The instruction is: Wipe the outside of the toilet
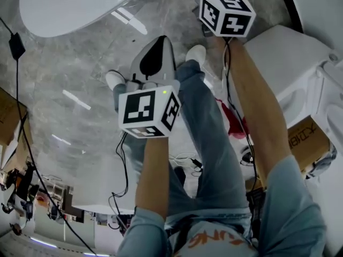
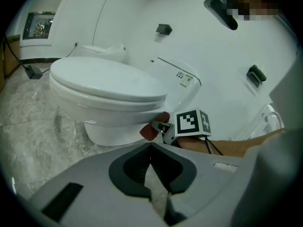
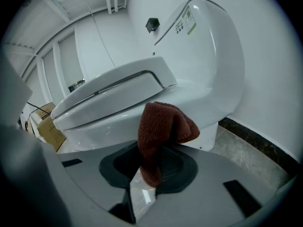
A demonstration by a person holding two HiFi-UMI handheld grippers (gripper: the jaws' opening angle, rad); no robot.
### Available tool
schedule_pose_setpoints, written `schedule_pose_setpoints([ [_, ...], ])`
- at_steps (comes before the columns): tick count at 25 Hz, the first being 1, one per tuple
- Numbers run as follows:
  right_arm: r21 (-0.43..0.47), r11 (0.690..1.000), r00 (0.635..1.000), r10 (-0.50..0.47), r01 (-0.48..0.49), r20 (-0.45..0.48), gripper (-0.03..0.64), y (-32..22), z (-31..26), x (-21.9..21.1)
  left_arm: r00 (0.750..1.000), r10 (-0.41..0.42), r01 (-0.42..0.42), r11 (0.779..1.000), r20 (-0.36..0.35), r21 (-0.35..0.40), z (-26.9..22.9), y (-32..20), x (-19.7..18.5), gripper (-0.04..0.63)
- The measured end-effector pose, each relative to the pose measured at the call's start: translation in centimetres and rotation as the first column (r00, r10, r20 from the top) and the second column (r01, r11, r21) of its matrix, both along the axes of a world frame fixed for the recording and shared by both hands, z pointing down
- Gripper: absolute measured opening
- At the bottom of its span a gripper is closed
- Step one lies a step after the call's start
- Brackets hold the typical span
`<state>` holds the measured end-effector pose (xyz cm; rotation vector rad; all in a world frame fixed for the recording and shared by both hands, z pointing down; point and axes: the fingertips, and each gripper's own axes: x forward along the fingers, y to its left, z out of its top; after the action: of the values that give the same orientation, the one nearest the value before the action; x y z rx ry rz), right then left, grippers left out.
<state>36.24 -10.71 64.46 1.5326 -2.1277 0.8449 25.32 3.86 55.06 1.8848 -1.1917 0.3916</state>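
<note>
The white toilet (image 2: 106,86) stands on grey marble floor, lid down; the head view shows its lid (image 1: 69,4) at top left. A brown-red cloth (image 3: 161,131) hangs from my right gripper (image 3: 151,150), which is shut on it. The cloth lies against the bowl's side just under the seat rim (image 3: 118,112). From the left gripper view the cloth (image 2: 150,130) and right gripper (image 2: 162,127) sit at the bowl's right base. My left gripper (image 2: 150,148) is shut and empty, held back above the floor, about a forearm's length from the bowl.
A black cable with a power adapter (image 1: 16,46) runs over the floor left of the toilet. Cardboard boxes (image 1: 308,138) stand at the right, another box (image 3: 47,122) past the bowl. The person's legs and white shoes (image 1: 195,55) are between the grippers. A dark skirting (image 3: 265,145) lines the wall.
</note>
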Motion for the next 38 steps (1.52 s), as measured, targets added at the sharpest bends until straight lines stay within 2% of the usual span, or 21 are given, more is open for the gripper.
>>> schedule_pose_setpoints([
  [10, -0.027, 1.000, 0.999, -0.011, 0.010, -0.039, 0.080, 1.2, 0.6, -3.3, 0.999, -0.040, 0.040, 0.999, -0.003, -0.015, 0.5, 1.0, -5.5, -0.006],
  [33, -0.064, 0.997, 0.994, -0.049, 0.043, -0.093, 0.081, 5.4, 2.3, -15.9, 0.990, -0.134, 0.135, 0.991, 0.042, -0.018, 2.5, 3.8, -21.1, -0.006],
  [38, -0.076, 0.996, 0.994, -0.063, 0.056, -0.088, 0.081, 6.4, 3.0, -20.1, 0.988, -0.153, 0.154, 0.988, 0.035, -0.029, 3.0, 4.6, -24.9, -0.006],
])
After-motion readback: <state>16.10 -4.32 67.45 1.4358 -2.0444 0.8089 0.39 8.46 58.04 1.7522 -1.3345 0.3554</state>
